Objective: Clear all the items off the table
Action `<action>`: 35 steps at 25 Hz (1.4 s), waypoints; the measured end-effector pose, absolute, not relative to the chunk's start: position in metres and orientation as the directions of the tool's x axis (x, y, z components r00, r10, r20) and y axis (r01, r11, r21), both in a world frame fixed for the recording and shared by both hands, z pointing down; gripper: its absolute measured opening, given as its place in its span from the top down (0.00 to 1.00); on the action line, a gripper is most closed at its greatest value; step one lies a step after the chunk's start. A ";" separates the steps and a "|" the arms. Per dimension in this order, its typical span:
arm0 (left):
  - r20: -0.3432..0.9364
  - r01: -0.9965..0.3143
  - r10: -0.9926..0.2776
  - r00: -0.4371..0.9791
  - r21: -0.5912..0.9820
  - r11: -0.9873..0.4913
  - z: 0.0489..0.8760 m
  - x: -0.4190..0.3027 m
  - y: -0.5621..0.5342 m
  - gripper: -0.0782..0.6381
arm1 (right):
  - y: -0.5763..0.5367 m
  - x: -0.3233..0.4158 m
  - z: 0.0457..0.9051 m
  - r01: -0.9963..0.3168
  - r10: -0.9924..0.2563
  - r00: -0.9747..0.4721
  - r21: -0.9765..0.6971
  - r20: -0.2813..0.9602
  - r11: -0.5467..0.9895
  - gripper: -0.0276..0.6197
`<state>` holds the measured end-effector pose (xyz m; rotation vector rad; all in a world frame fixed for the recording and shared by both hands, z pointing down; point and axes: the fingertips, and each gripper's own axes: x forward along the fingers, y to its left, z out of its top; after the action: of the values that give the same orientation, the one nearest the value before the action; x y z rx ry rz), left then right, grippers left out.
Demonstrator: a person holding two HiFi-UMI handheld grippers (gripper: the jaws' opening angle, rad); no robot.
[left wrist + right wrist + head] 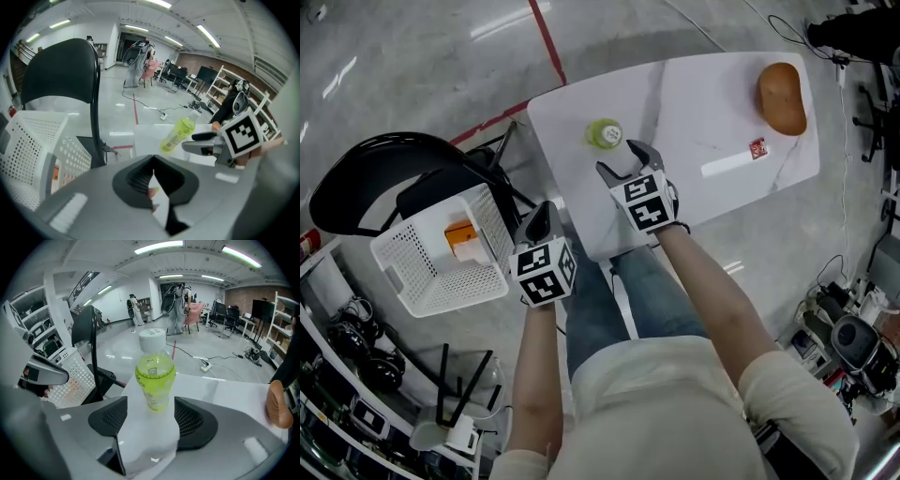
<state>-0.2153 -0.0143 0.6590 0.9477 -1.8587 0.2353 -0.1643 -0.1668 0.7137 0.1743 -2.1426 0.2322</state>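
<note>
Judging from how things lie, the clearing is barely under way. One small orange-and-white carton (pixel 461 236) sits in the white perforated plastic basket (pixel 441 291), which rests on the seat of the black chair (pixel 356 183) to the left of the white marble-look tabletop (pixel 712 103). The basket holds nothing else that I can see.

Three things are left on the tabletop. A yellow-green plastic bottle with a white cap (pixel 604 133) stands upright near the near-left corner. A brown oval loaf-like lump (pixel 782 97) lies at the far right. A long white stick packet with a red end (pixel 733 162) lies between that lump and the right edge, well apart from the bottle.

The right gripper (pixel 617 156) has its jaws spread wide, and the bottle stands just ahead in line with the gap; neither pad touches it, so it looks like the next item to go. The left gripper (pixel 540 217) has its jaws pressed together on nothing and hangs off the tabletop's near-left edge, between tabletop and basket.
</note>
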 end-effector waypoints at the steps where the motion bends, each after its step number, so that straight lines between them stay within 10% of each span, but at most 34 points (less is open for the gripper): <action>1: 0.842 -0.698 -0.503 -0.194 0.241 0.674 0.662 -0.215 -0.016 0.88 | -0.169 -0.166 0.718 -0.215 -0.036 -0.548 -0.099 0.835 0.972 0.47; 35: 0.870 -0.661 -0.462 -0.172 0.246 0.709 0.719 -0.211 -0.018 0.88 | -0.184 -0.219 0.772 -0.100 -0.017 -0.657 -0.065 0.754 0.993 0.48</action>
<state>-0.2108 -0.0180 0.7187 0.8830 -1.8159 0.2256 -0.2190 -0.1842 0.7717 0.0810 -2.2848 0.1274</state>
